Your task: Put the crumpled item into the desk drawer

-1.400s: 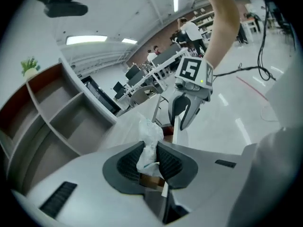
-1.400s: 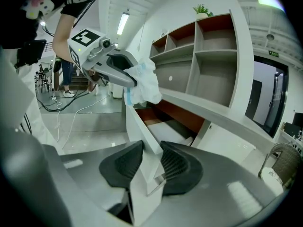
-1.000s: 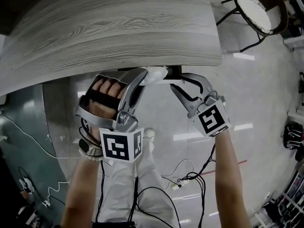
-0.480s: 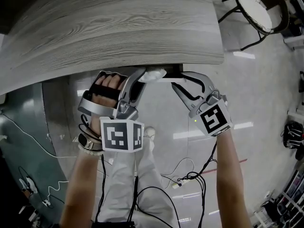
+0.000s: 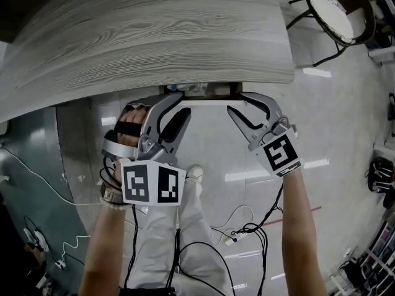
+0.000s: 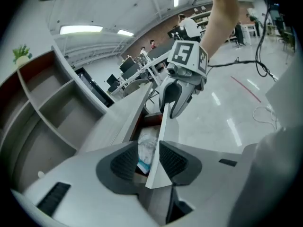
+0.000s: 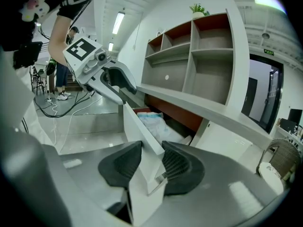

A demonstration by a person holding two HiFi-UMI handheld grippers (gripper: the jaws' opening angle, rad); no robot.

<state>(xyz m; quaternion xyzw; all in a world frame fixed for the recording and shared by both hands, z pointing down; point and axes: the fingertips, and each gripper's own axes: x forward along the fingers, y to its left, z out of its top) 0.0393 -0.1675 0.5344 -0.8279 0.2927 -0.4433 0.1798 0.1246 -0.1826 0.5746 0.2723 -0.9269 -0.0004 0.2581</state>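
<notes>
One crumpled item [image 6: 147, 143], white and wrinkled like thin wrapping, lies inside the open drawer [image 6: 152, 122] under the table [image 5: 154, 36], and neither gripper touches it. The left gripper [image 6: 147, 149] hangs over it with its jaws spread wide. They have just been opening, and nothing is pressed between them. The top edge of the drawer front [image 6: 161, 141] runs up close beside one jaw. The right gripper [image 7: 150, 148] has its jaws on either side of the drawer front's end, pads against the white panel, though they have just been opening a little. In the head view the table edge hides the drawer's inside and the item altogether, and only the white strip of the front shows. A small blue-and-white bit beneath the item is half covered by the left jaws. I cannot tell whether it belongs to the item.
</notes>
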